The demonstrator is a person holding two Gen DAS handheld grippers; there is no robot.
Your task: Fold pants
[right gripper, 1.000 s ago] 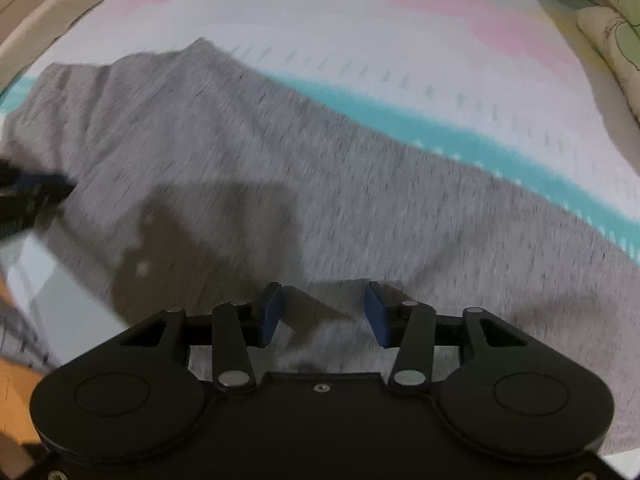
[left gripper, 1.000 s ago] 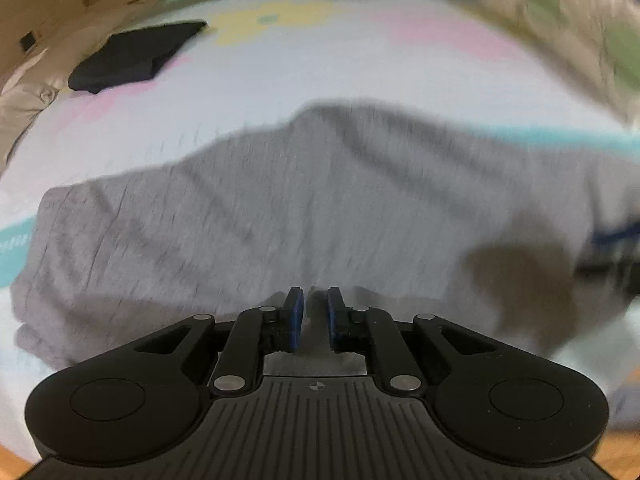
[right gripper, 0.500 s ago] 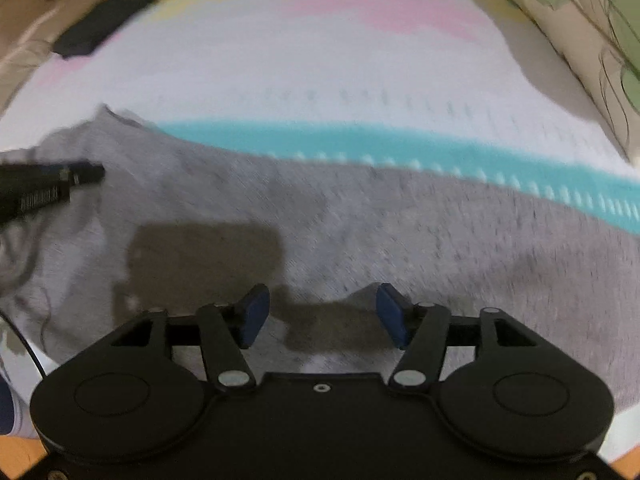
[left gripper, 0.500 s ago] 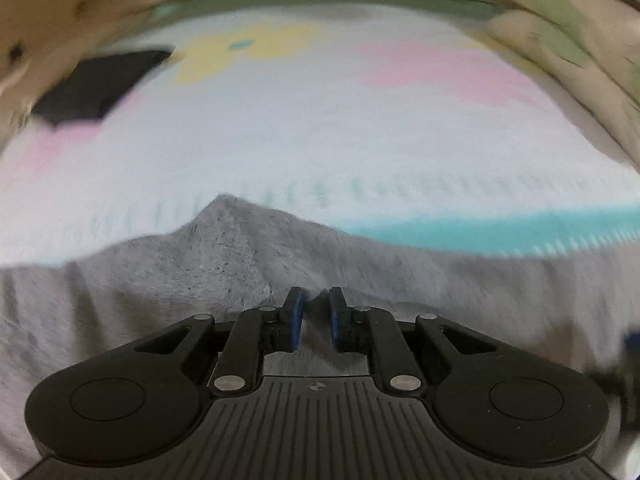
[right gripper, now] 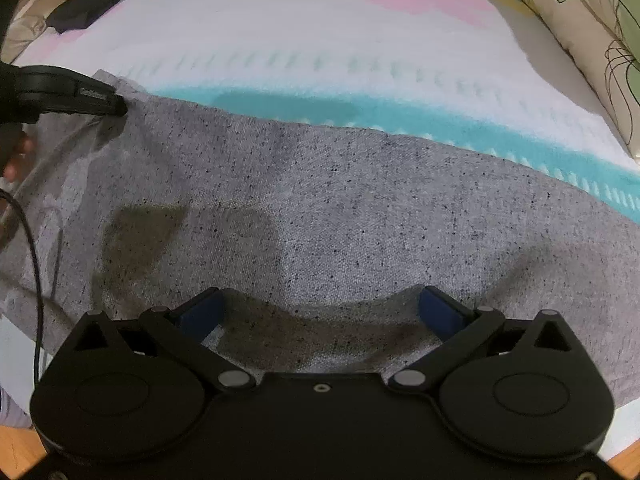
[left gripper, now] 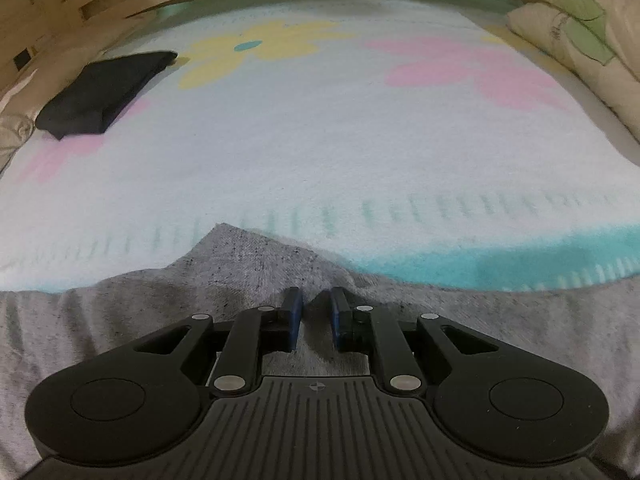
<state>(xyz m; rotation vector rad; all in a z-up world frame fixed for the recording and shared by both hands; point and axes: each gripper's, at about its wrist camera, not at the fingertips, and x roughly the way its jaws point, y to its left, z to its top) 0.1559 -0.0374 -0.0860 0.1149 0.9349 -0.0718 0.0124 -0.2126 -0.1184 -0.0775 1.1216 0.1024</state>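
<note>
Grey speckled pants (right gripper: 340, 208) spread flat across the near part of a bed. Pale flowered blanket (left gripper: 320, 140) beneath, its teal stripe just beyond the pants. Left tool (left gripper: 316, 312) nearly closed, pinching a raised fold of pants. Right tool (right gripper: 320, 312) opening wide, gripping nothing. Folded dark cloth (left gripper: 104, 92) far beyond the pants; pillows (right gripper: 580, 32) further right.

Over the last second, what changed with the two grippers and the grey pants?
The right gripper is opening wide above the grey pants, nothing between its pads. The left gripper carried a pinched fold toward the blanket's teal stripe. The left grip and the folded dark garment stayed as they were.
</note>
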